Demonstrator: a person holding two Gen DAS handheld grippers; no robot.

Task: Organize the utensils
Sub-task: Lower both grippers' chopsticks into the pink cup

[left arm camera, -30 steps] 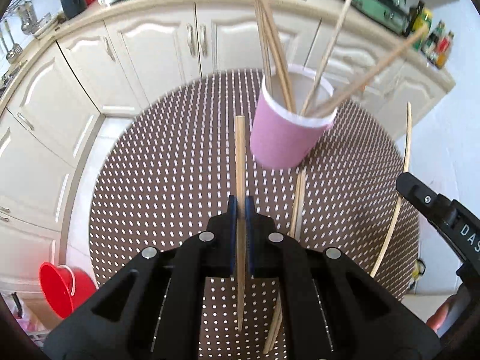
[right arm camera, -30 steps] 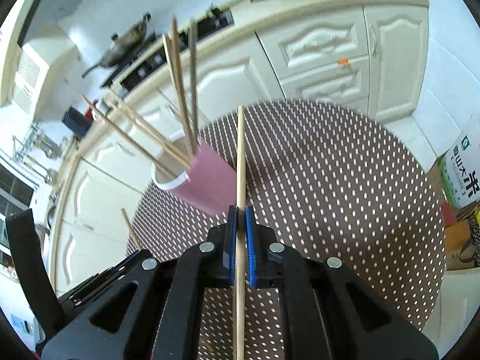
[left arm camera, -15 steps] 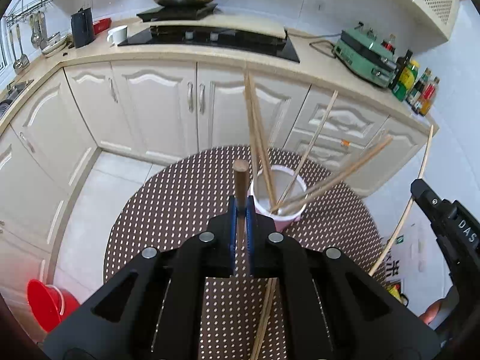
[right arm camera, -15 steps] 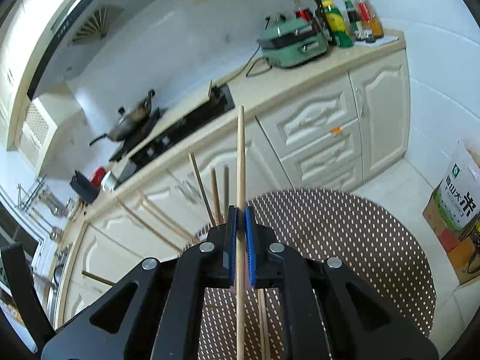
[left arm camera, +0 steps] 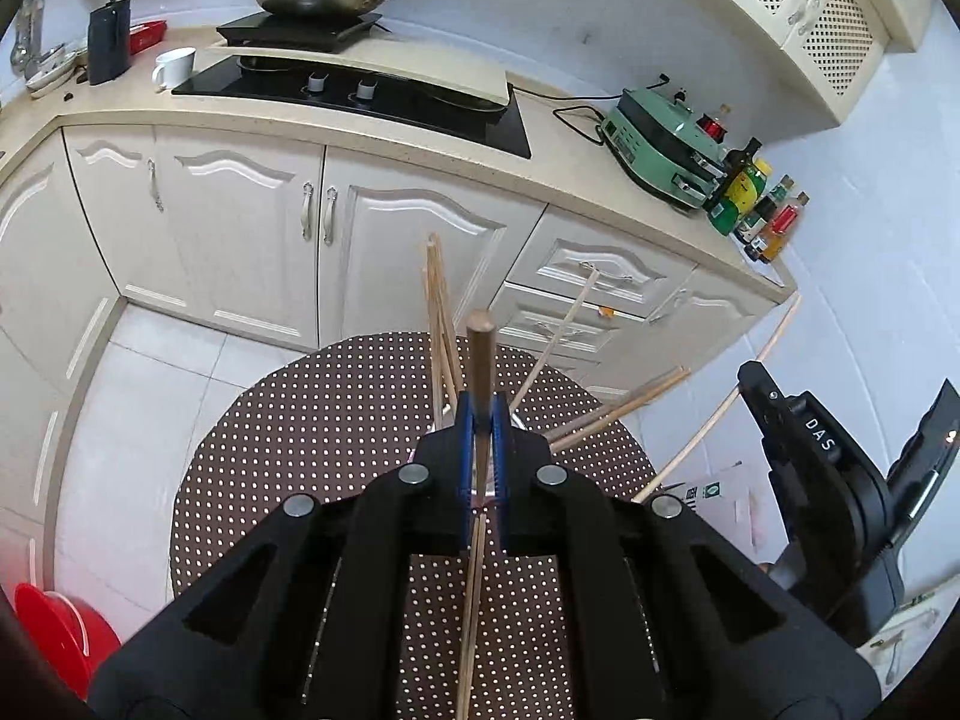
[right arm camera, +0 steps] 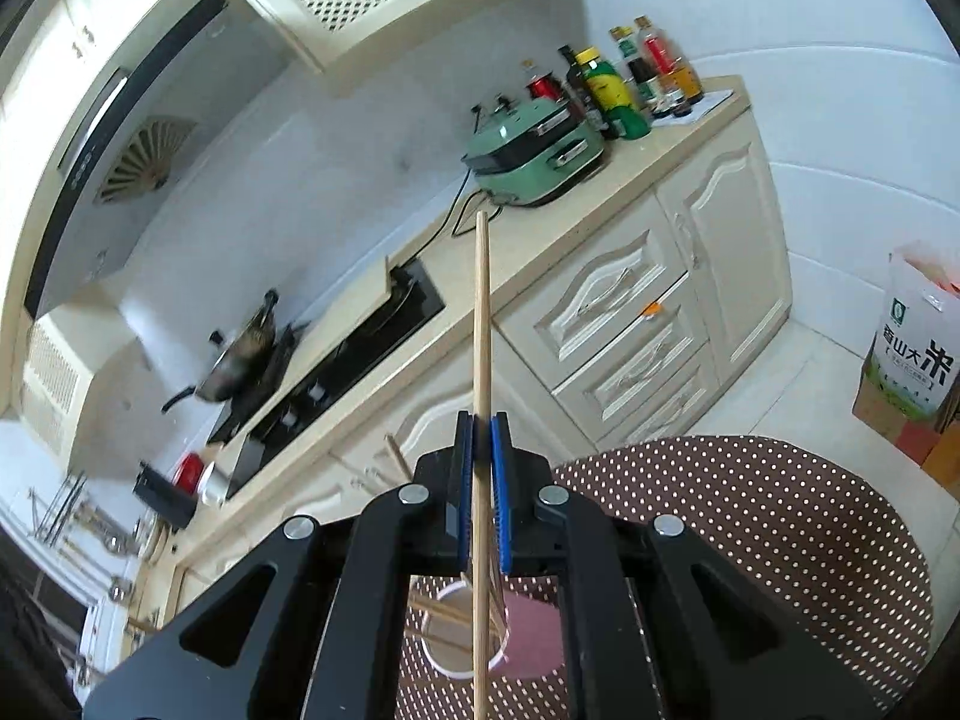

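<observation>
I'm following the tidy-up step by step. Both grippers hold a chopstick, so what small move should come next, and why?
Probably lower the right gripper so its chopstick slides into the pink cup. The stick's lower end sits over the cup's mouth, where other chopsticks already stand.

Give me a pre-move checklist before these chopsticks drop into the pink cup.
1. Left gripper shut on its chopstick: ok.
2. Right gripper shut on its long chopstick: ok.
3. Pink cup upright on the dotted table: ok.
4. Right chopstick's lower end over the cup mouth: ok.
5. Left chopstick's lower end over the cup: cannot tell, fingers hide it.
6. Room among chopsticks already in the cup: cannot tell.
</observation>
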